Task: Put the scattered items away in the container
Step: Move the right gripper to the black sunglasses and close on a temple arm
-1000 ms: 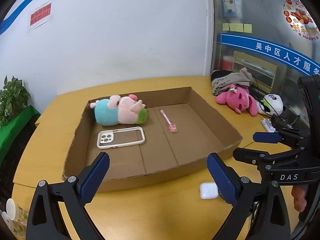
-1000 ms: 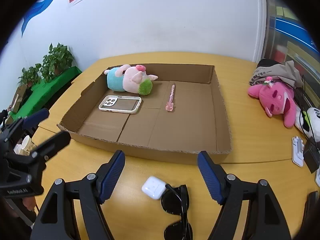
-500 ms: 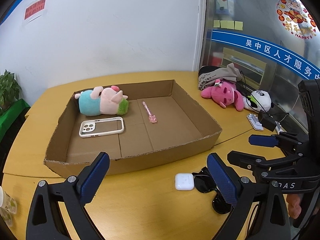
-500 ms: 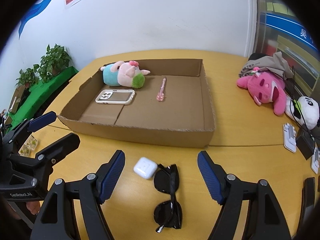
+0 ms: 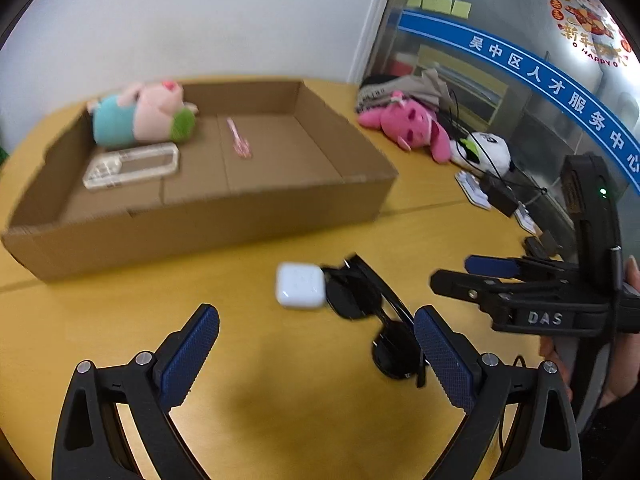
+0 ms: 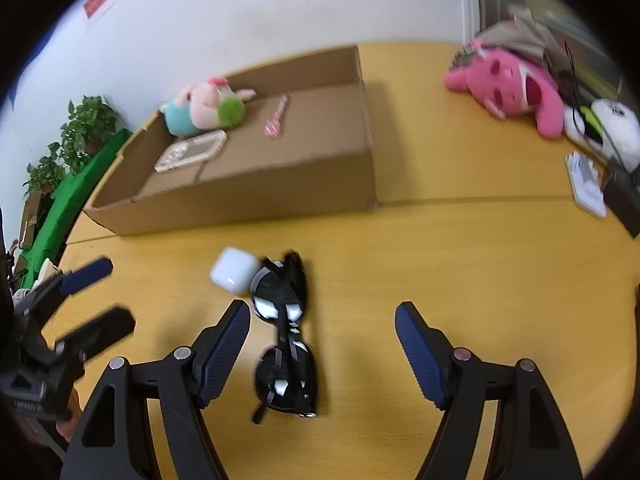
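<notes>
We find two items loose on the table [image 6: 460,248]: a white case [image 6: 234,270] and black sunglasses [image 6: 285,332], folded, lying just in front of the box [image 6: 256,194]. The case touches the far lens of the sunglasses; both lie apart from the box's near wall.

Inside the box we note a pig plush [image 6: 204,110] against the far left wall, a phone case [image 6: 192,155] flat just in front of it, and a pink pen [image 6: 276,120] to their right, apart from both.

The right gripper [image 6: 322,332] stands wide, holding nothing. The sunglasses lie between its fingers, nearer the left finger; we cannot tell from its own view whether that finger touches them. The left gripper [image 5: 316,344] is likewise wide and holds nothing; the case sits beyond its fingertips, and the sunglasses lie close to its right finger [image 5: 444,364].

Beyond the box to the right, on the table, we record a pink plush [image 6: 512,84], a panda plush [image 6: 612,128] and a bundle of cloth [image 5: 400,90]. Plants [image 6: 76,136] stand off the table's left edge. Both views are motion-blurred.
</notes>
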Motion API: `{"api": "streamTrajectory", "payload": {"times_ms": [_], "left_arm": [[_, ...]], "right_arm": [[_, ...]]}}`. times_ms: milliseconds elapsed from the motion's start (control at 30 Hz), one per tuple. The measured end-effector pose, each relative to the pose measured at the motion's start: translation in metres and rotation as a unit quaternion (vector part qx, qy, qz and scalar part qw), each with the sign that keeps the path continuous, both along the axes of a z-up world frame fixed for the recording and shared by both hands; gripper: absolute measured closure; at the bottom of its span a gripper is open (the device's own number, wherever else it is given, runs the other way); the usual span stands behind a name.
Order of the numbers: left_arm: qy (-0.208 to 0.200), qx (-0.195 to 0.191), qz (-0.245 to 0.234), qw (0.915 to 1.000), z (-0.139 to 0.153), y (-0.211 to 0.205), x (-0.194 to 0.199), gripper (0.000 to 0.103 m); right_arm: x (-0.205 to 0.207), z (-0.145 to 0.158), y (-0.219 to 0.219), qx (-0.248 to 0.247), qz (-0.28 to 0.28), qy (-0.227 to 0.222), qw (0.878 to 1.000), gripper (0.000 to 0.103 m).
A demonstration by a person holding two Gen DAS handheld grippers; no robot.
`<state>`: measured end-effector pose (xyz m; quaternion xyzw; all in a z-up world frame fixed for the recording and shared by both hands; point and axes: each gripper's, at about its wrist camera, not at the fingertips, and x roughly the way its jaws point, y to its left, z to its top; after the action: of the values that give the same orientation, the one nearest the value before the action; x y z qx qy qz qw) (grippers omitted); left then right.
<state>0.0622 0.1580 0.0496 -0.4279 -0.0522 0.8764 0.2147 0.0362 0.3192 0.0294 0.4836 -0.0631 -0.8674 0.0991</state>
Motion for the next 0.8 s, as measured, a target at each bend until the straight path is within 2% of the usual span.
{"api": "streamTrajectory", "payload": {"times_ms": [167,300,367,467,533,700,800], "left_arm": [[-0.046,0.044,-0.021,0.9977,-0.020,0.008,0.003,0.005],[-0.063,0.039,-0.007,0.9972,-0.030,0.005,0.004,0.006],[-0.070,0.052,-0.006,0.9962,-0.033,-0.001,0.005,0.006],[-0.075,0.052,-0.001,0.9959,-0.038,-0.005,0.006,0.006],[-0.080,0.053,0.000,0.9954,-0.041,-0.007,0.005,0.006],[-0.087,0.058,0.000,0.9945,-0.046,-0.008,0.003,0.006],[-0.092,0.070,-0.006,0.9933,-0.049,-0.006,0.000,0.006]], "right_arm": [[-0.009,-0.020,-0.017,0.010,0.048,-0.029,0.998,0.028],[-0.016,-0.040,-0.028,0.020,0.071,-0.055,0.996,0.030],[-0.017,-0.049,-0.032,0.026,0.075,-0.065,0.995,0.042],[-0.015,-0.050,-0.040,0.051,0.086,-0.056,0.993,0.063],[-0.016,-0.049,-0.042,0.037,0.095,-0.058,0.993,0.089],[-0.014,-0.044,-0.040,0.038,0.080,-0.052,0.995,0.094],[-0.014,-0.039,-0.033,0.012,0.070,-0.051,0.996,0.095]]}}
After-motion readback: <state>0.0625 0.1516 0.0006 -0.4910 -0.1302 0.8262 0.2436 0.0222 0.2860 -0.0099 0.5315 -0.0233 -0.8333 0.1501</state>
